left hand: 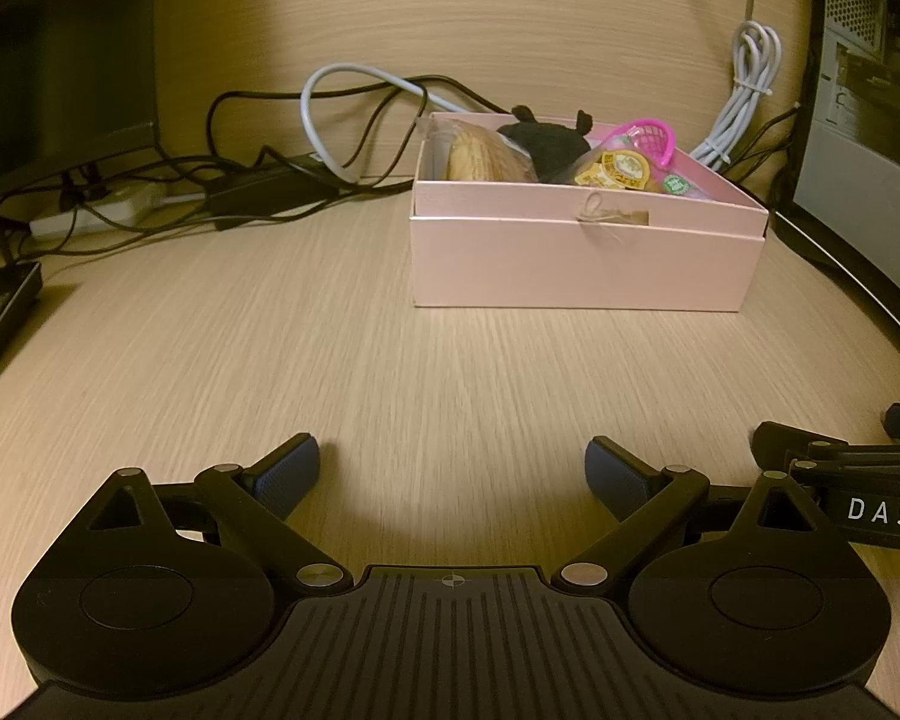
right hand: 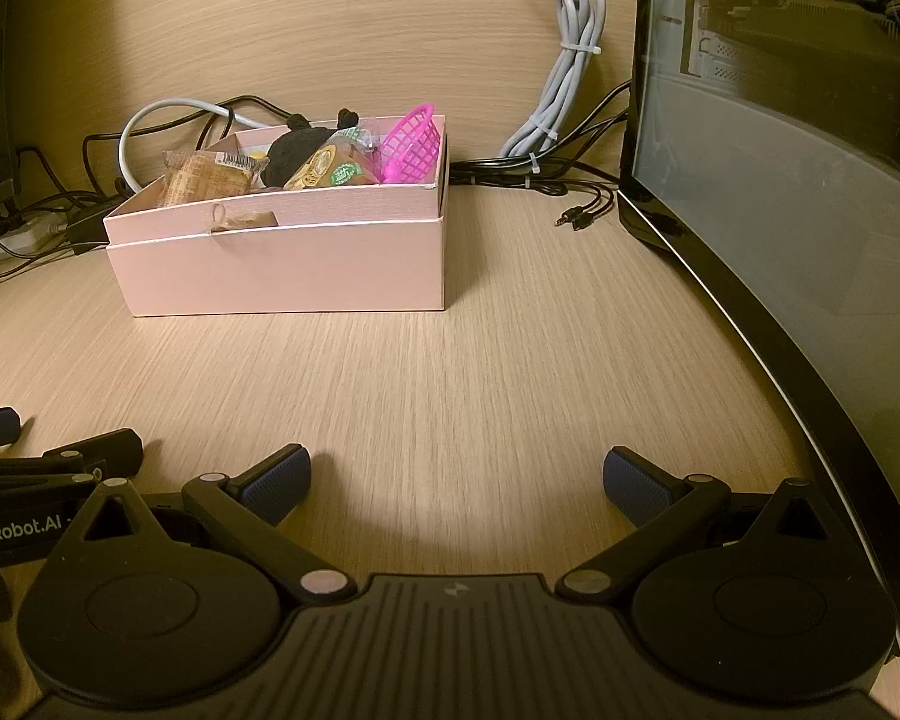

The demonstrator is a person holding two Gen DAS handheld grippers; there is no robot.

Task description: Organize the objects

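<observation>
A pink box (left hand: 582, 261) stands on the wooden desk, also in the right wrist view (right hand: 282, 270). Inside lie a wrapped snack (left hand: 486, 159) (right hand: 210, 177), a black plush toy (left hand: 546, 141) (right hand: 294, 147), a yellow packet (left hand: 615, 171) (right hand: 330, 165) and a pink plastic basket (left hand: 651, 138) (right hand: 414, 144). My left gripper (left hand: 453, 474) is open and empty, low over the desk, well short of the box. My right gripper (right hand: 456, 483) is open and empty, to the right of the left one.
Black and grey cables (left hand: 270, 180) and a white power strip (left hand: 90, 213) lie behind the box at the left. A bundled grey cable (right hand: 570, 72) hangs at the back. A dark glass-sided computer case (right hand: 780, 210) stands at the right. A keyboard edge (left hand: 0, 312) is at far left.
</observation>
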